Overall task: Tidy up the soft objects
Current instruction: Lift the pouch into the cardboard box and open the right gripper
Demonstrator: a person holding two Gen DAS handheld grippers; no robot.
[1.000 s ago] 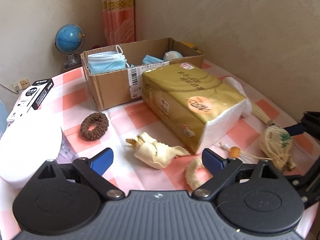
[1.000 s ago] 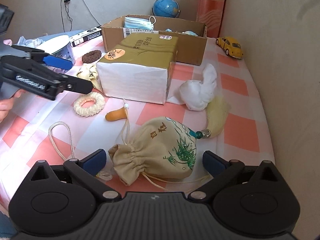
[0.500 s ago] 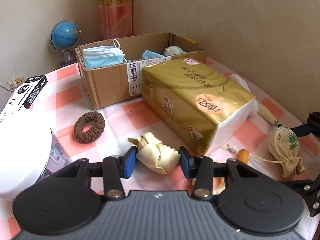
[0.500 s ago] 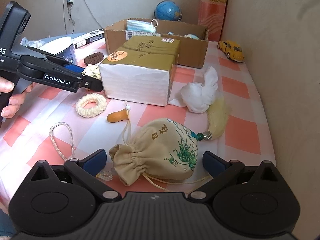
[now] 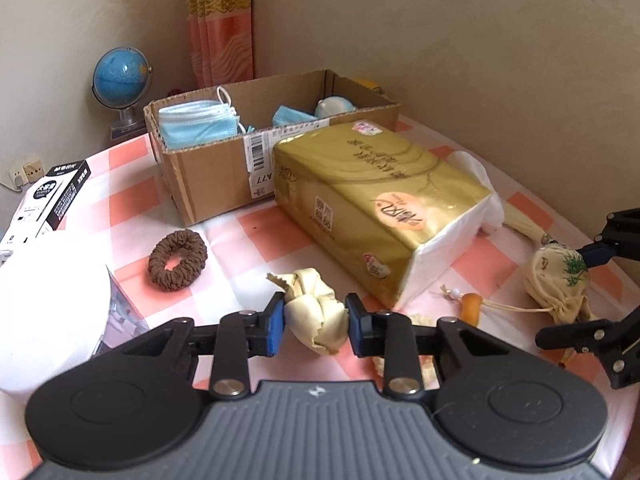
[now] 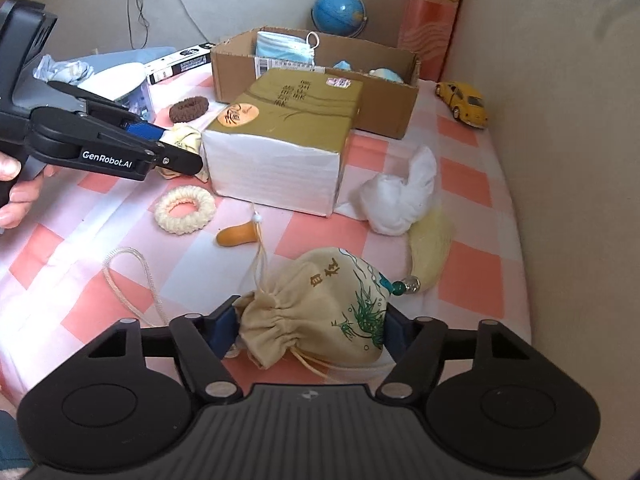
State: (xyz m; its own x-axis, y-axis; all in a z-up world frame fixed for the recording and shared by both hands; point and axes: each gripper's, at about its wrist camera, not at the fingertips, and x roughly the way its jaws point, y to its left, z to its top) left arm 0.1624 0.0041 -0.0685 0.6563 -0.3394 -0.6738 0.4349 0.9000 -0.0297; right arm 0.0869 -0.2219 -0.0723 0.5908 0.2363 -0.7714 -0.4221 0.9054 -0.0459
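My left gripper is shut on a crumpled cream cloth and holds it just above the checked tablecloth; it also shows in the right wrist view. My right gripper is shut on a beige drawstring pouch with a green plant print; the pouch also shows in the left wrist view. The open cardboard box at the back holds blue face masks.
A gold tissue pack lies in front of the box. A brown scrunchie, a cream scrunchie, a white cloth ball, a small gourd charm, a cord loop, a white lidded tub, a yellow toy car and a globe lie around.
My left gripper closed on the cream cloth and lifted it slightly. My right gripper closed on the drawstring pouch, which was lying between open fingers before.
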